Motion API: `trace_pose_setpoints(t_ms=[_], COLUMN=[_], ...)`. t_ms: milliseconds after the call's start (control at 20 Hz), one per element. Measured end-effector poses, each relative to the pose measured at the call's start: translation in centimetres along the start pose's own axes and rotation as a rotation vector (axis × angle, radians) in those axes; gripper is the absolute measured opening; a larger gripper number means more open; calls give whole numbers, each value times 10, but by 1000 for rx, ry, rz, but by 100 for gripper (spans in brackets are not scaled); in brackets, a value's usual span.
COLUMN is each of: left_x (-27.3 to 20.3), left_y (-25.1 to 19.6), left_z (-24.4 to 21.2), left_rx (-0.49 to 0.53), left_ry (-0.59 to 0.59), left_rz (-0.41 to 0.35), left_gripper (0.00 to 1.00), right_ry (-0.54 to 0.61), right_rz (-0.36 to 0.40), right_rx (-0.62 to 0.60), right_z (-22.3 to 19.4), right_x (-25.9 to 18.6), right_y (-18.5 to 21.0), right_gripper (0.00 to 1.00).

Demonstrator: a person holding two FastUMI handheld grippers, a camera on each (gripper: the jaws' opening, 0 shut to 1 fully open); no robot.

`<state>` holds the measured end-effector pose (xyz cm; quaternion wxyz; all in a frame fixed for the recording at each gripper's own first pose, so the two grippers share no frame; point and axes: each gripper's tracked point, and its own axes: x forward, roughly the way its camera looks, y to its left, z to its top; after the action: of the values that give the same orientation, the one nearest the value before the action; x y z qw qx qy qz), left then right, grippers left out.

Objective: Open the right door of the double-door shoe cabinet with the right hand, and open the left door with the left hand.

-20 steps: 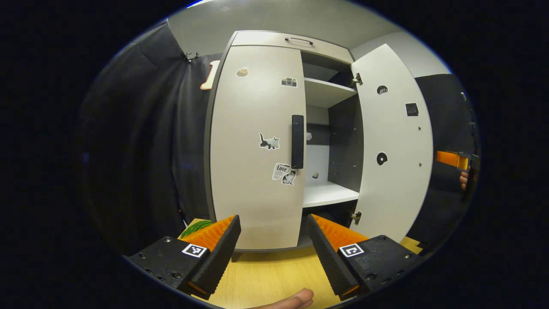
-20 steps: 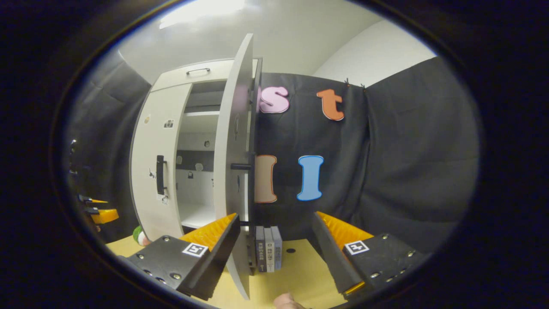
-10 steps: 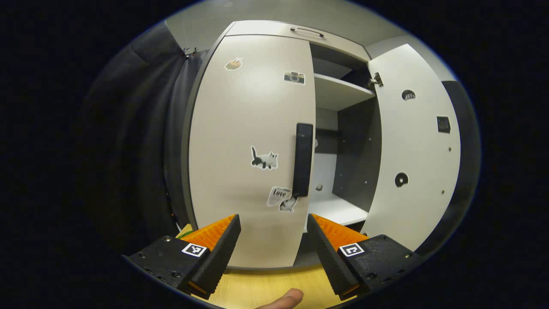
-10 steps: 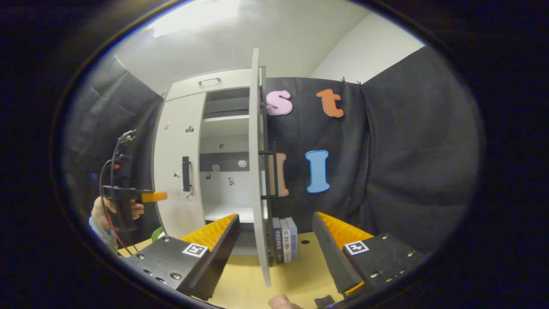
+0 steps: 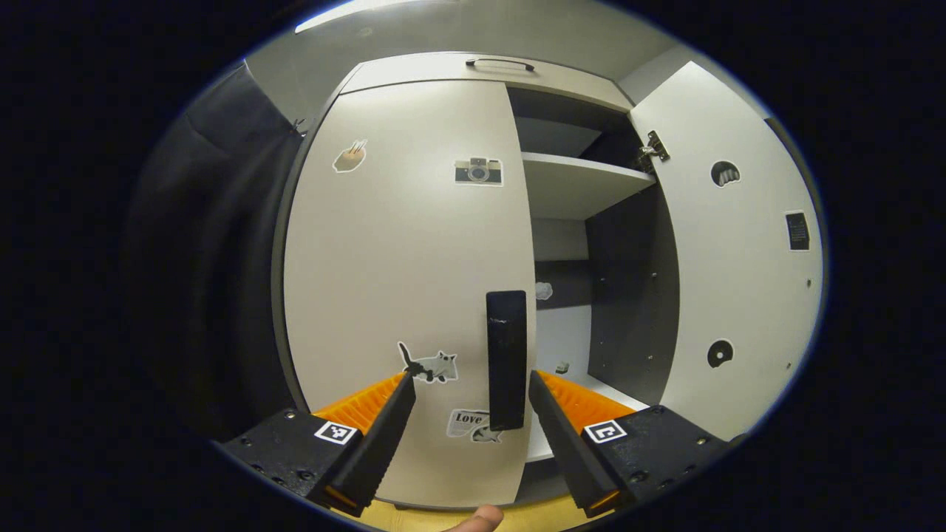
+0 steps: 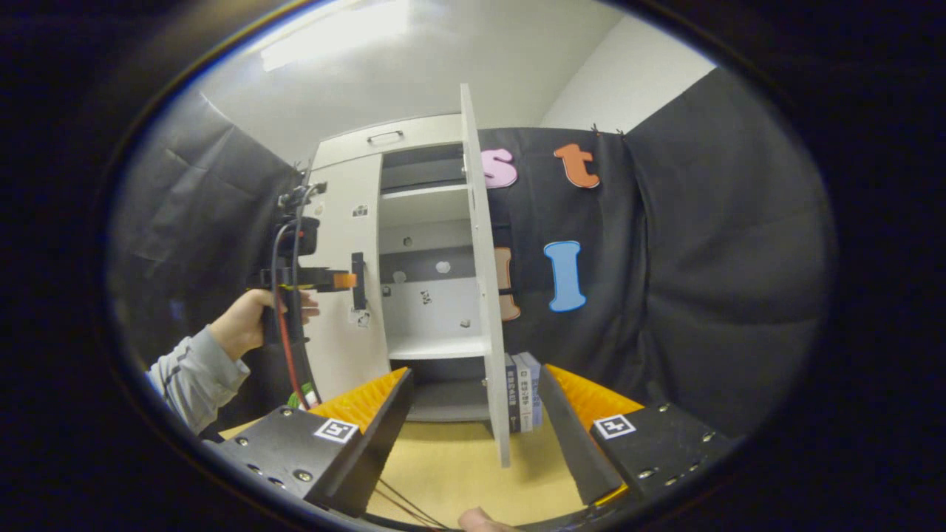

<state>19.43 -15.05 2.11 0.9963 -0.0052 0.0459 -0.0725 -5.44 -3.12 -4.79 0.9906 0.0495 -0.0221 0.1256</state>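
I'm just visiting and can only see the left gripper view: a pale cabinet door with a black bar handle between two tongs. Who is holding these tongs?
Observer: In the right gripper view, a person's hand in a grey sleeve holds the left tongs, whose tips sit at the black bar handle.
Visitor: Are the other tongs gripping the open door?
Observer: No. The right tongs are open and hold nothing. The open white right door stands edge-on ahead of them.
Visitor: Is anything behind that door?
Observer: A few upright books stand on the light wooden tabletop beside the cabinet.
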Motion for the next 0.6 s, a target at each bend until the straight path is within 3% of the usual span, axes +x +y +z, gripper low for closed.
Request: trace_pose_setpoints(t_ms=[150,250,350,400,450,550,600], left_x=[18,21,31,37,40,47,45], left_y=[-6,-11,-13,-19,-23,-26,-27], left_z=[-1,10,17,13,10,9,7], left_rx=[-24,-6,30,17,-9,-65,-46], left_ry=[32,0,-15,6,32,28,29], left_rz=[4,7,-20,-64,-102,-139,-137], left_gripper=[95,83,79,67,62,37,36], right_ry=[-19,-33,-47,-51,-53,-65,-71], right_rz=[0,-2,-1,-4,-18,-40,-38], right_rx=[20,58,74,65,58,57,62], right_z=[-1,0,3,2,4,7,9], right_x=[-13,-21,-25,-27,-28,-33,-34], right_y=[6,7,9,8,4,-1,0], right_gripper=[98,100,100,100,100,100,100])
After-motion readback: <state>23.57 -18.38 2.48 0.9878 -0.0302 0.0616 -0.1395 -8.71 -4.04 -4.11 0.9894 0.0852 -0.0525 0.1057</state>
